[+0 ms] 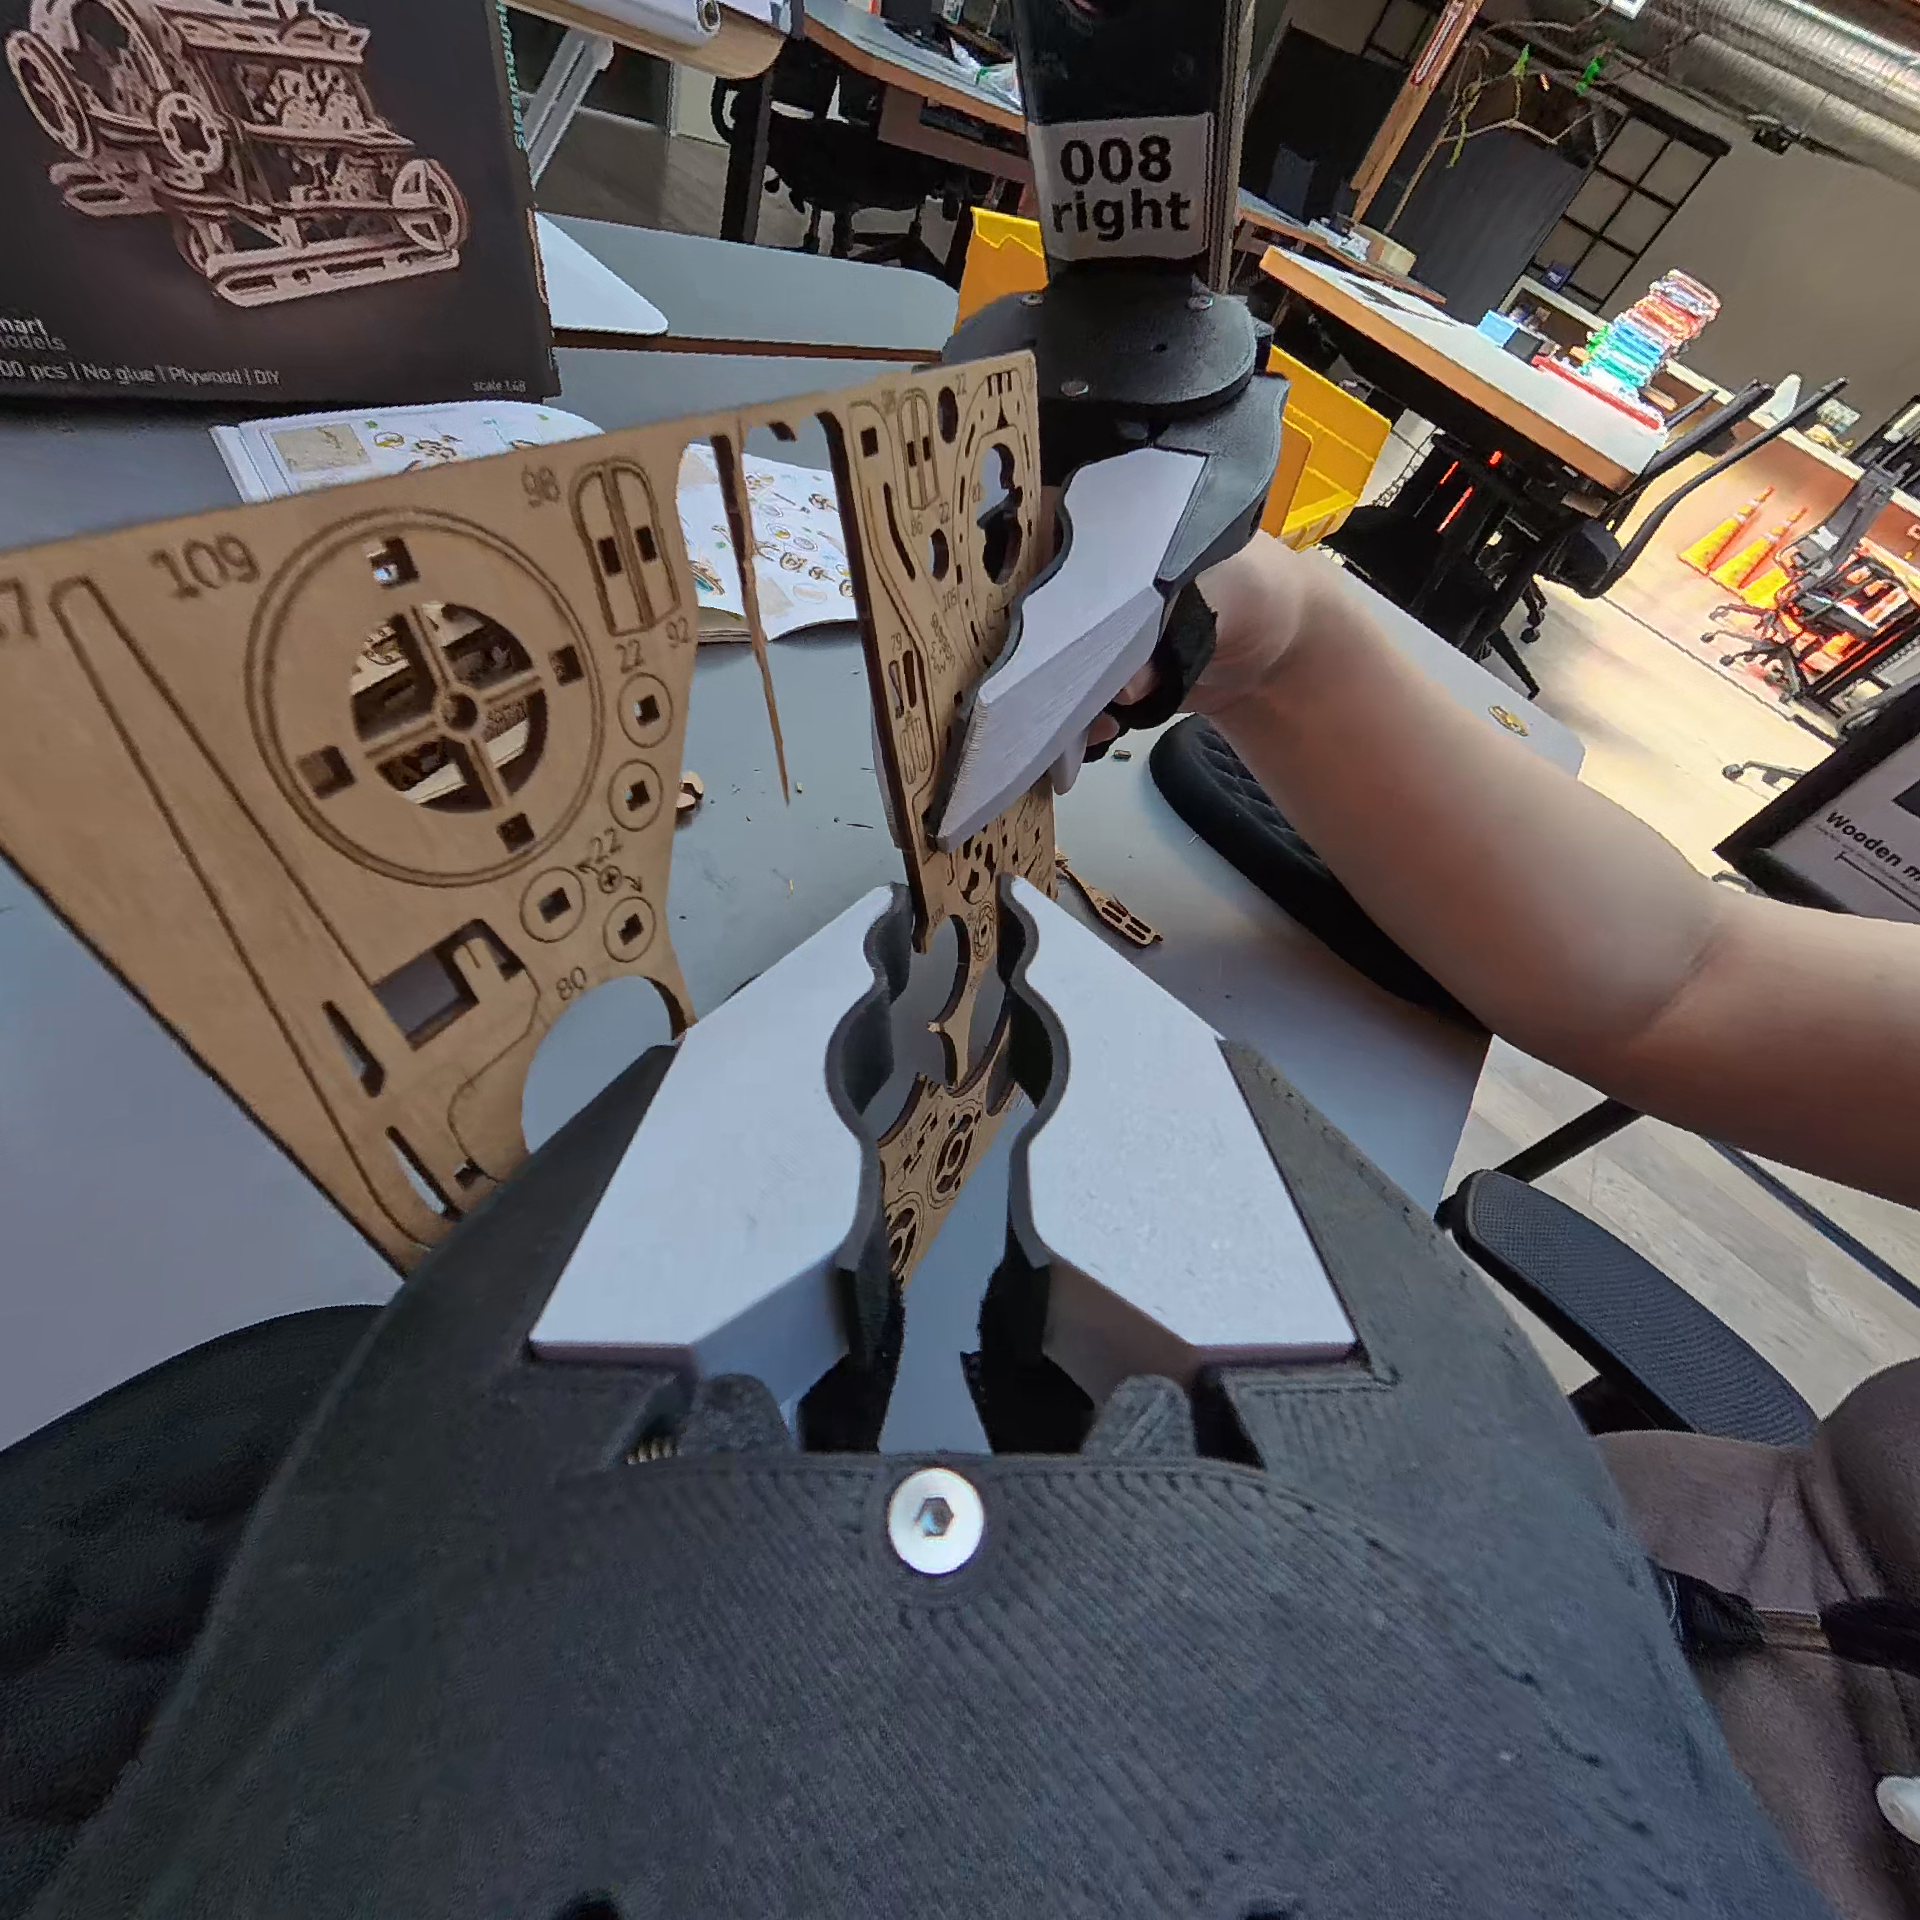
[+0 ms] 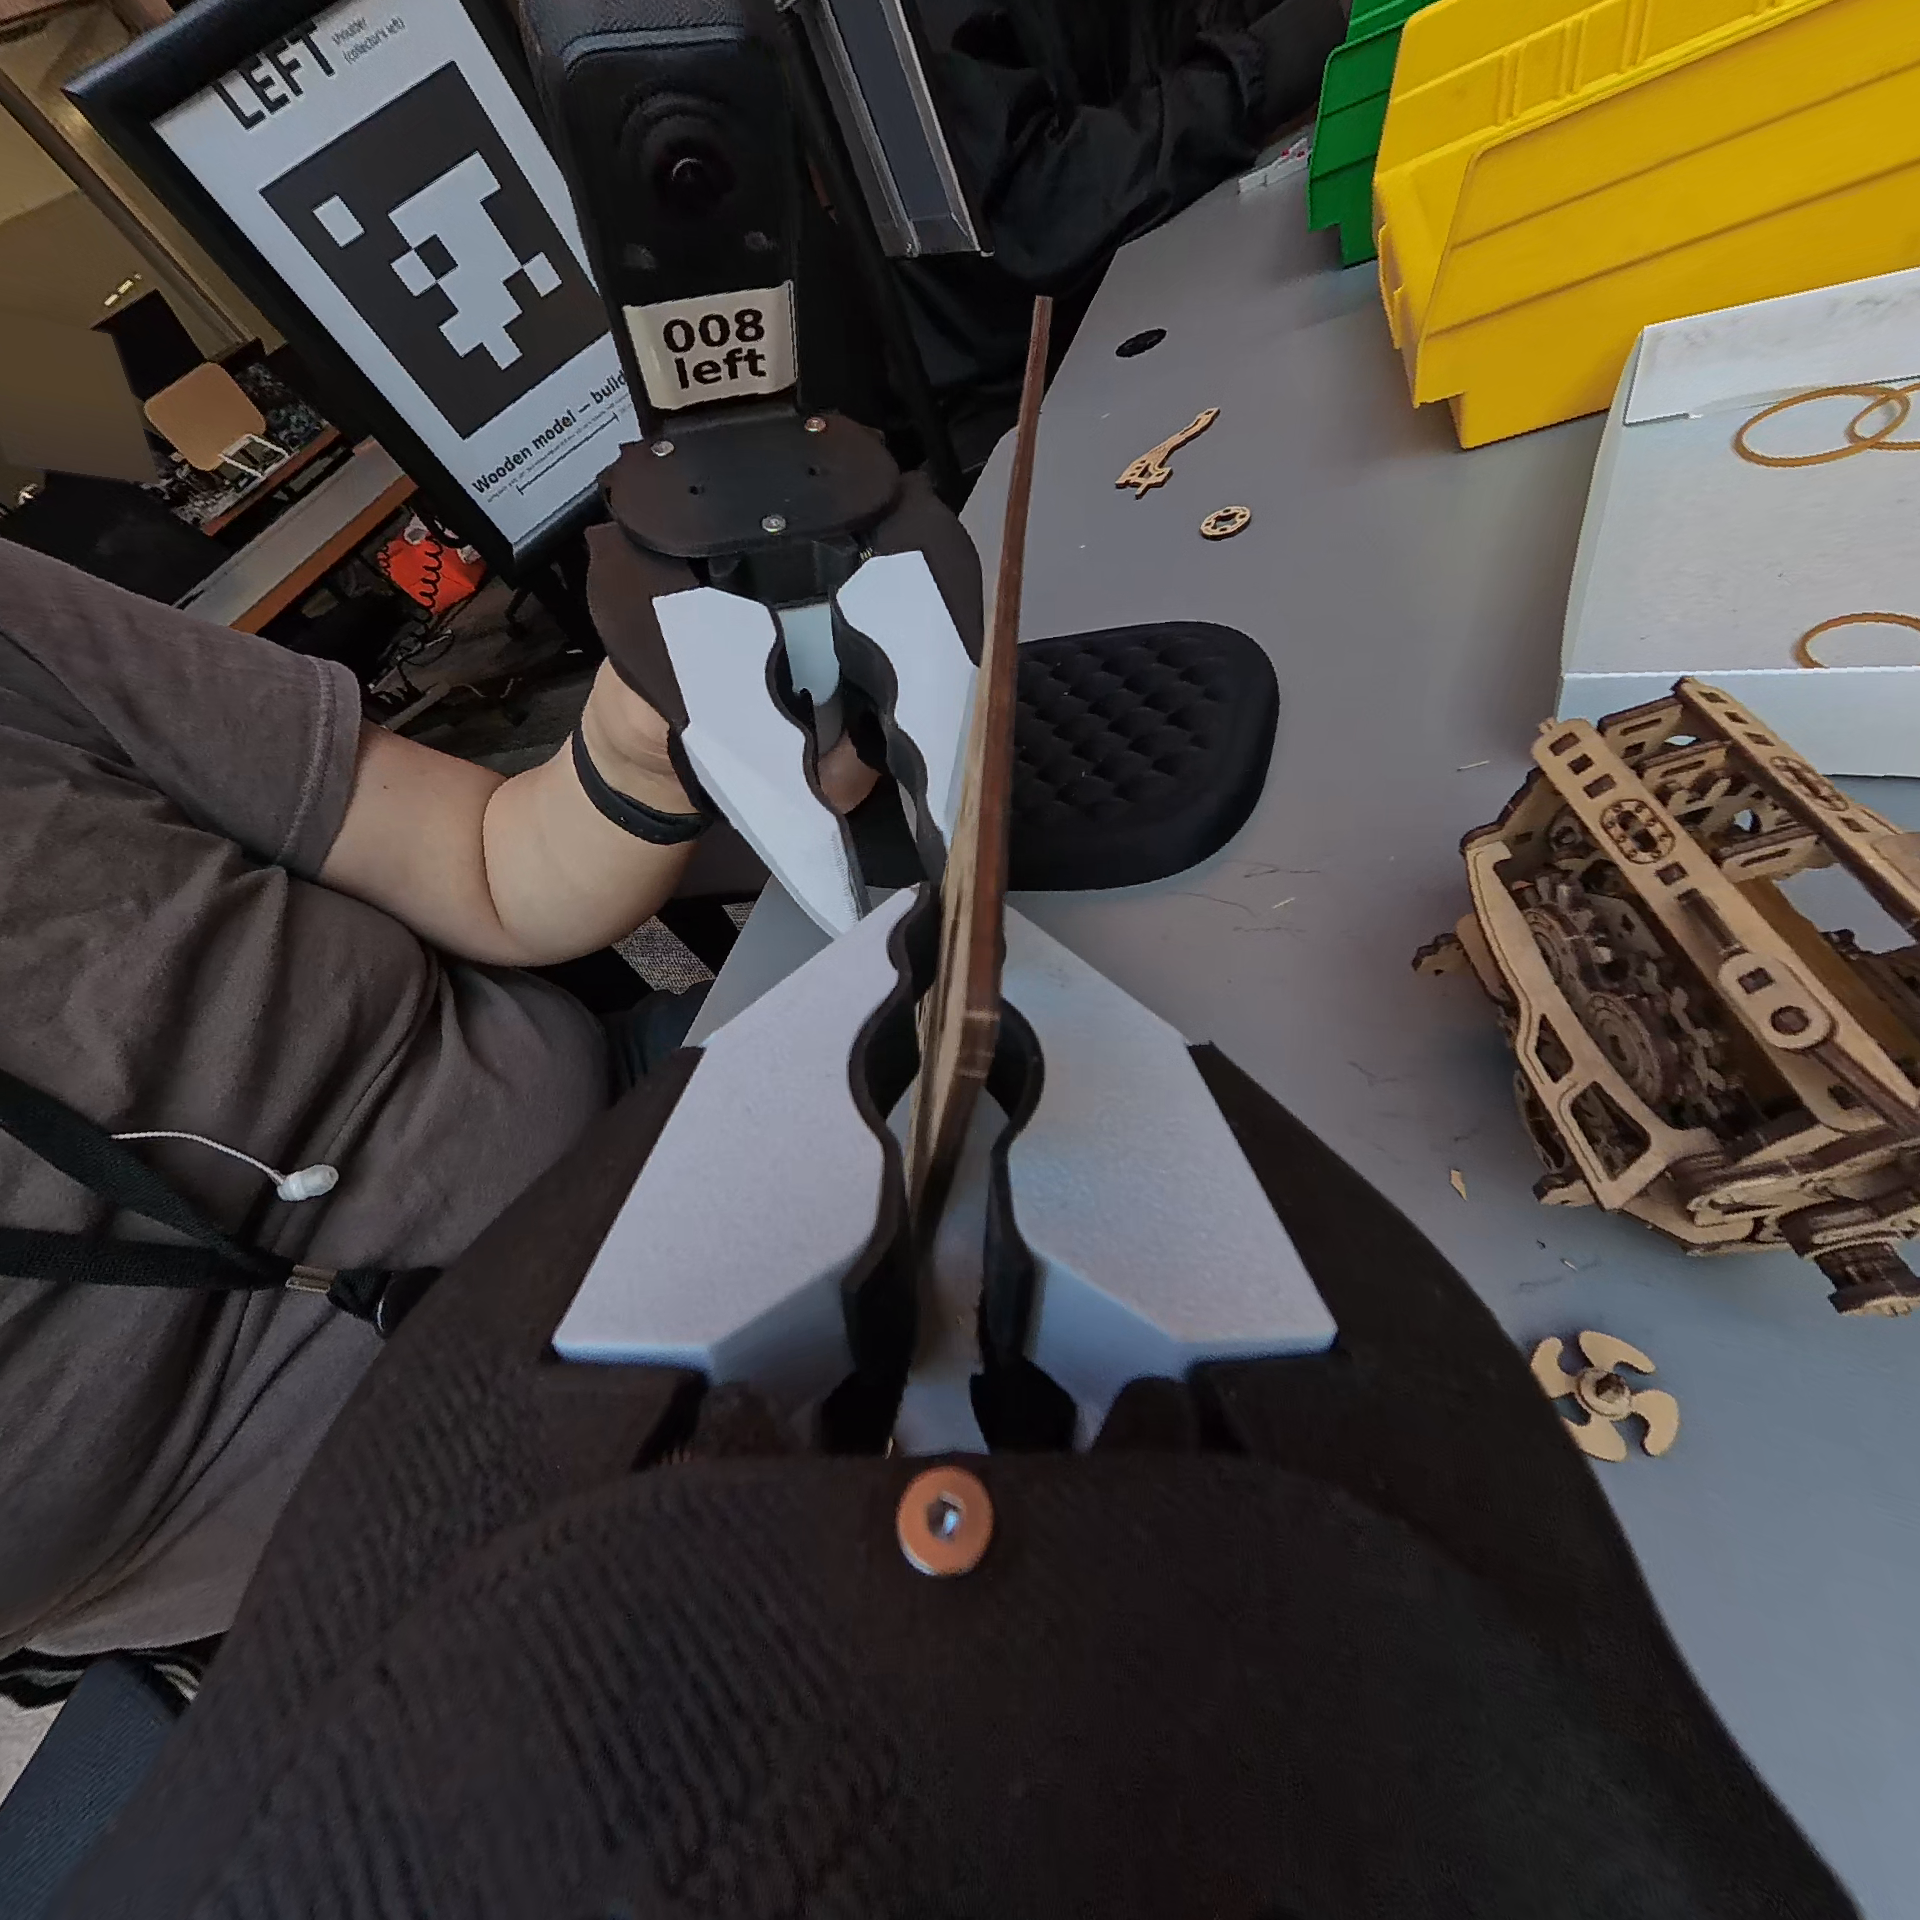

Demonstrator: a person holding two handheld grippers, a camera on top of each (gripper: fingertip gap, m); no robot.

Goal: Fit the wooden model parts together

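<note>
A laser-cut plywood sheet (image 1: 416,727) with numbered parts is held upright above the grey table (image 1: 104,1091). My left gripper (image 1: 956,904) is shut on its lower right end. The right gripper (image 1: 935,821) comes down from above and pinches the same narrow strip just above. In the right wrist view the sheet (image 2: 1003,623) is edge-on between my right gripper's (image 2: 964,914) fingers. The left gripper (image 2: 857,883) meets it from the left. A part-built wooden model (image 2: 1704,987) stands on the table at right.
Loose wooden pieces (image 2: 1605,1392) (image 2: 1164,452) lie on the table. A white tray with rubber bands (image 2: 1714,644) and yellow bins (image 2: 1610,208) stand behind the model. A black pad (image 2: 1132,748) lies beyond the sheet. The kit box (image 1: 260,187) and a booklet (image 1: 395,442) lie behind it. Both grippers' tips are close together, under 4 cm apart.
</note>
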